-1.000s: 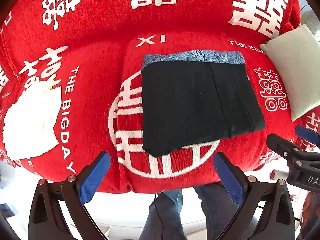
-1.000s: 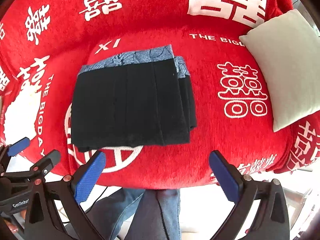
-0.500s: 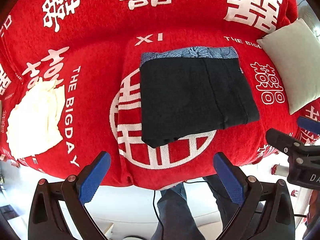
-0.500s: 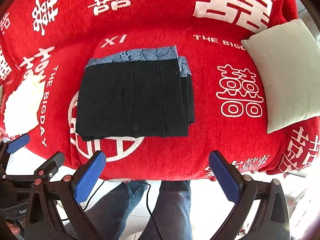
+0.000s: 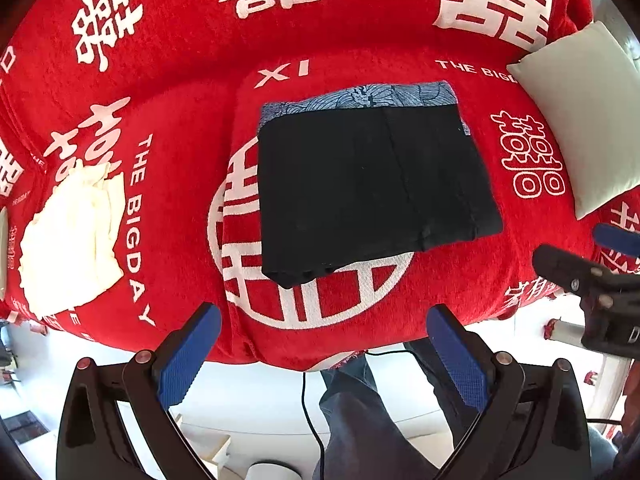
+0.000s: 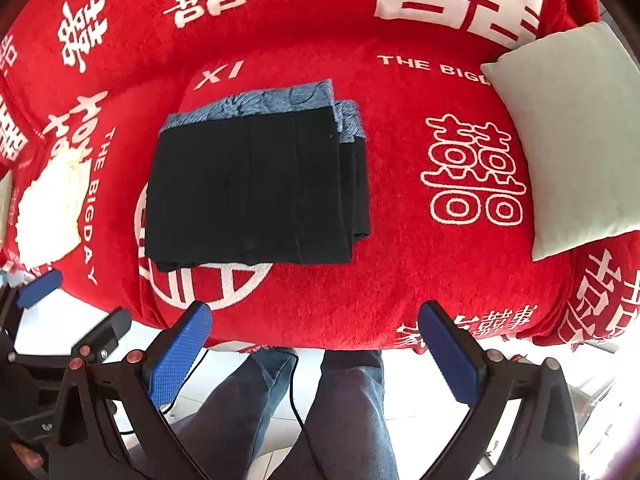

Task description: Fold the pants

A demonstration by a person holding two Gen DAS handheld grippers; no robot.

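Observation:
Black pants (image 5: 368, 188) (image 6: 256, 192) lie folded into a flat rectangle on the red cover, a blue patterned waistband along the far edge. My left gripper (image 5: 324, 352) hangs open off the sofa's near edge, well short of the pants, with nothing between its blue pads. My right gripper (image 6: 316, 352) is open too, likewise back from the edge and holding nothing. Each gripper shows at the side of the other's view.
A red sofa cover (image 5: 180, 140) with white characters spans the seat. A folded cream cloth (image 5: 72, 236) (image 6: 52, 208) lies at the left. A pale cushion (image 5: 584, 120) (image 6: 576, 136) leans at the right. A person's jeans-clad legs (image 6: 328, 412) and a black cable (image 5: 308, 412) are below.
Both grippers have drawn back from the sofa toward the person, so the pants look smaller and more floor shows. The pants have not moved.

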